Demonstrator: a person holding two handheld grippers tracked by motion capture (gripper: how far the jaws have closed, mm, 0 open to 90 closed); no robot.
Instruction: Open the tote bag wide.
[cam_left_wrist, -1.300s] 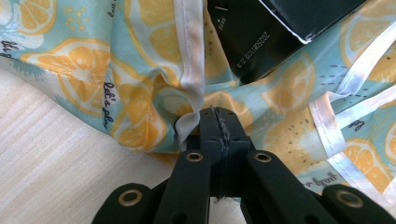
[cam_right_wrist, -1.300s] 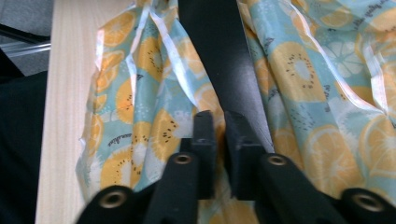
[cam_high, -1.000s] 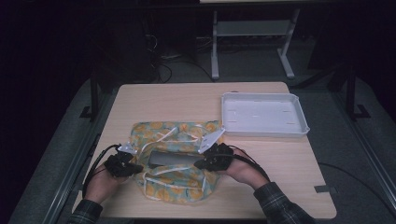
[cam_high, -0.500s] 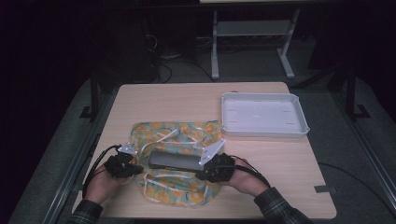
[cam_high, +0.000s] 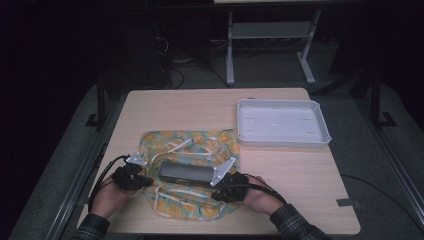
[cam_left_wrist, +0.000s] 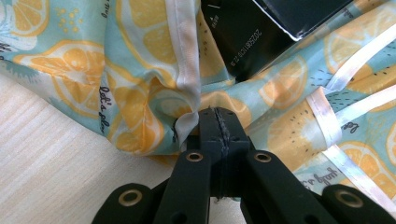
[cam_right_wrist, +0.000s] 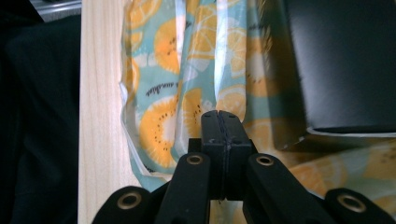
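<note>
The lemon-print cloth lies near the table's front edge with a black box resting on it. The left gripper is clamped on the cloth's white-hemmed edge (fabric bunched at the tips). The right gripper is closed on the cloth's opposite side; a white tray sits near the far right corner.

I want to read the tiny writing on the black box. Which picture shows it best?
The left gripper view: the black rectangular box is close, with white print visible. The right gripper view shows a plain dark side. The high view shows it whole but small.
</note>
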